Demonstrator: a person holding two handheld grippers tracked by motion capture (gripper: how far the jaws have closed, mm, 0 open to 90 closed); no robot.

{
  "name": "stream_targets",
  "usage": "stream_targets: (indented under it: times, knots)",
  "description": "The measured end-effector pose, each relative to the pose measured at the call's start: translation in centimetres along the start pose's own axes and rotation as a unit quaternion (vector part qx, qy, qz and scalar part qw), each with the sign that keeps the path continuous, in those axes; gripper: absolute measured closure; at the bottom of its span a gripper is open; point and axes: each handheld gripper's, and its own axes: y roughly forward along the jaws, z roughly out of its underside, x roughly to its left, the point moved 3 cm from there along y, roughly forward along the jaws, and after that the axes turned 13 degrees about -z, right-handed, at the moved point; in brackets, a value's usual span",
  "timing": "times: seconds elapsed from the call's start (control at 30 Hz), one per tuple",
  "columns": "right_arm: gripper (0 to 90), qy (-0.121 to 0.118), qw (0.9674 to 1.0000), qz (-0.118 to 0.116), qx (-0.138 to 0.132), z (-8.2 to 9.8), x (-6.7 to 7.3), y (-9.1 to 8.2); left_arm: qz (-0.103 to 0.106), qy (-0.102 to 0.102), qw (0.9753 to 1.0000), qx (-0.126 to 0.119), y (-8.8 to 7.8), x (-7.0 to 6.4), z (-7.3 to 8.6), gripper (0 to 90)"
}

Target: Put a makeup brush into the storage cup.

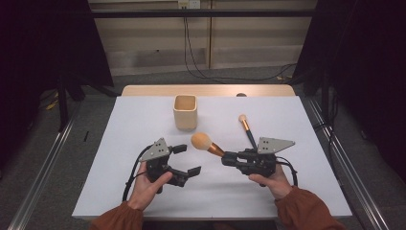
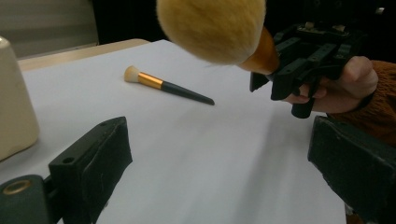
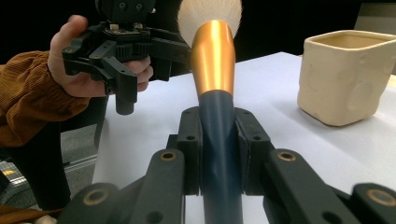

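Two makeup brushes, one cream ceramic cup (image 1: 185, 111) and two hand-held grippers are counted on the white table (image 1: 143, 124). The large powder brush (image 1: 207, 143) is clamped by its dark handle between the jaws of the right gripper (image 1: 225, 158), with its fluffy head raised above the table and pointed toward the cup. The left gripper (image 1: 186, 159) is held released, its jaws spread wide with nothing between them; it is placed just beside the brush head, on the side away from the right gripper. The smaller foundation brush (image 1: 246, 127) is left lying flat on the table beyond the right gripper, apart from the cup. No brand, label or readable writing is seen on any item.
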Motion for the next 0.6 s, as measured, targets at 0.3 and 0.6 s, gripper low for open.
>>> stream_targets:
  times: [0.3, 0.6]
  knots:
    - [75.2, -0.003, 1.0, -0.008, -0.003, -0.1, 0.1, 0.3, 0.014, 0.008, 0.9999, -0.002, 1.5, -1.3, -0.8, 2.8]
    - [75.2, -0.005, 0.9998, -0.017, -0.007, -0.2, 0.3, 0.5, 0.02, 0.007, 0.9996, -0.019, 2.2, -1.9, -1.2, 6.6]
